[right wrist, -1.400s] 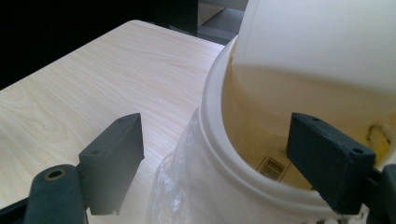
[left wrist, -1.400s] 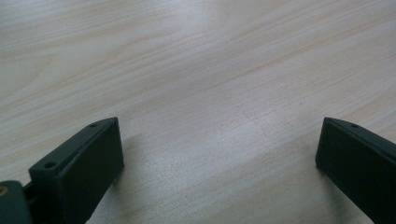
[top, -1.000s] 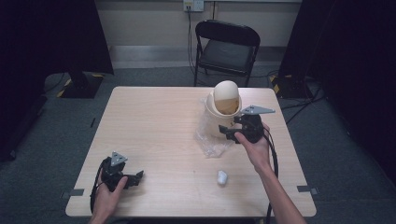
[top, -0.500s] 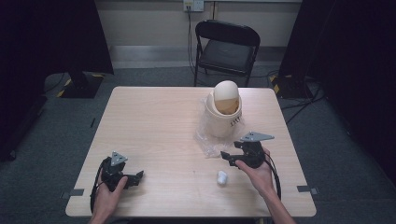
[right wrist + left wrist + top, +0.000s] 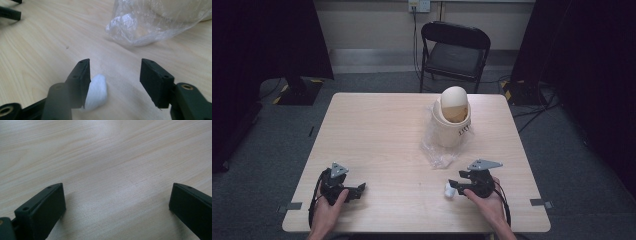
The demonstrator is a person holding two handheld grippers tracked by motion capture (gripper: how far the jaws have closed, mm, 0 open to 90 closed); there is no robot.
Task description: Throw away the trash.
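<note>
With right gripper (image 5: 113,75) jaws apart around the white wad (image 5: 96,92), centre it before closing; left gripper (image 5: 115,202) rests open on the tabletop (image 5: 382,135).

White wad (image 5: 96,92) sits partly hidden behind a jaw (the near, blurred one).

left tongs (image 5: 361,188): jaws wide apart, low near the desk's front edge | right tongs (image 5: 452,184): jaws parted, low, pointing left | hands gripping both
</note>
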